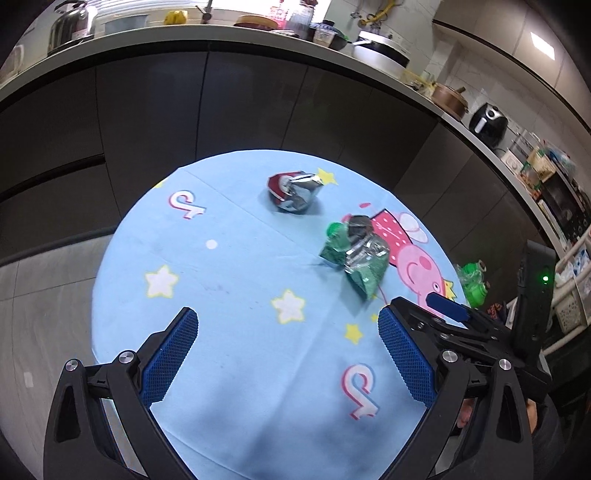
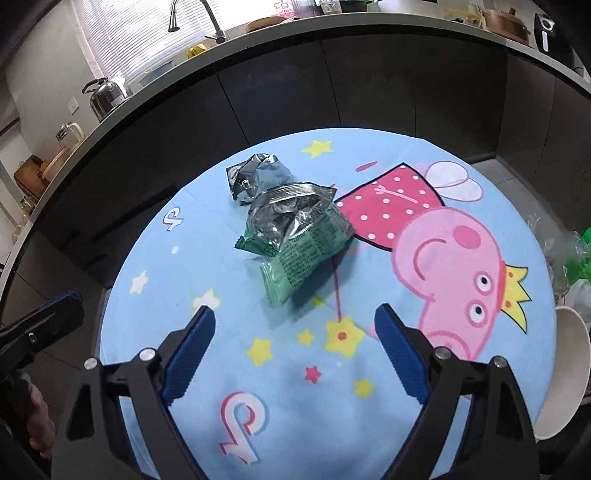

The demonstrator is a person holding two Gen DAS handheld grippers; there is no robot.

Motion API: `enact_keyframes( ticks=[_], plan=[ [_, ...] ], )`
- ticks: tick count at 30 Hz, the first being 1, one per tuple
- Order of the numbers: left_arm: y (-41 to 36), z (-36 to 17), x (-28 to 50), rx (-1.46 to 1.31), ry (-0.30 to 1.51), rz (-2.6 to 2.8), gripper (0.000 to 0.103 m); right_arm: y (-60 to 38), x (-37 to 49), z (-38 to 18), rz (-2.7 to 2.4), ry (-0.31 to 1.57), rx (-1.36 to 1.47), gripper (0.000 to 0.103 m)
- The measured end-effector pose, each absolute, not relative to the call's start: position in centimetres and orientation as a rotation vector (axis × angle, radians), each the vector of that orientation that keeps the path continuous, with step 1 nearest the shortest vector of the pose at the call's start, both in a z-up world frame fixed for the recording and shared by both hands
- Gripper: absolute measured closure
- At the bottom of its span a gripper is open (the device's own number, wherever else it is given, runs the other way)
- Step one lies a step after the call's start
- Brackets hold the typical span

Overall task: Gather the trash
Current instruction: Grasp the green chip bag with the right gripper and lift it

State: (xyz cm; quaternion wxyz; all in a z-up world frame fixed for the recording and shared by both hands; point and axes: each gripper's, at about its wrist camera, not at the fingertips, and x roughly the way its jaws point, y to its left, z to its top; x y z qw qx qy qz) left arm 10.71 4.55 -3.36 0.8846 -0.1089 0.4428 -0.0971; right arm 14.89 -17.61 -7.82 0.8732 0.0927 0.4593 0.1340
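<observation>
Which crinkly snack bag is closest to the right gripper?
The green snack wrapper. It lies just ahead of the open right gripper, while the silver and red wrapper sits behind it, farther back on the blue tablecloth.

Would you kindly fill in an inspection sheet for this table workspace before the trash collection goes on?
Surface: round table under a light blue cartoon cloth.
Job's things: crumpled green wrapper near the middle; crumpled red and silver wrapper lying farther back, apart from it.
Clutter: white bowl and clear and green plastic at the table's right edge.
Grippers: left gripper and right gripper both open, above the cloth, holding nothing.
Cables: nothing seen.
Surroundings: dark cabinets under a curved counter bearing a kettle, a faucet and pots.
</observation>
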Motion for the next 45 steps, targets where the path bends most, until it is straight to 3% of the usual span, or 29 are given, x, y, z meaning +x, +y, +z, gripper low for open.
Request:
enact_keyframes(
  ticks=[11, 13, 15, 18, 34, 42, 44, 45],
  plan=[
    [6.3, -5.2, 13.4, -0.265, 0.959, -0.191, 0.009, -17.2, 19.3, -11.3, 0.218, 1.038, 0.325, 0.037],
    [6.3, -5.3, 14.1, -0.267, 0.956, -0.198, 0.009, -17.4, 19.6, -11.5, 0.207, 1.035, 0.337, 0.045],
    [6.2, -5.3, 14.9, -0.271, 0.954, -0.21, 0.009, -17.6, 19.8, -11.6, 0.208, 1.04, 0.343, 0.077],
    [5.9, -5.3, 17.1, -0.274, 0.95, -0.224, 0.009, -18.1, 19.6, -11.6, 0.225, 1.032, 0.352, 0.091],
    [1.1, -8.9, 31.4, -0.218, 1.018, -0.269, 0.009, -22.7, 15.8, -10.0, 0.17, 1.006, 0.284, 0.093],
    [-0.9, -10.1, 34.0, -0.181, 1.054, -0.259, 0.009, -24.3, 15.0, -9.5, 0.135, 0.999, 0.3, 0.092],
    [-1.0, -10.3, 34.2, -0.186, 1.057, -0.266, 0.01, -24.3, 15.0, -9.5, 0.136, 0.998, 0.3, 0.092],
    [-1.0, -10.3, 34.3, -0.181, 1.059, -0.27, 0.019, -24.3, 14.9, -9.4, 0.136, 0.997, 0.301, 0.091]
  ],
)
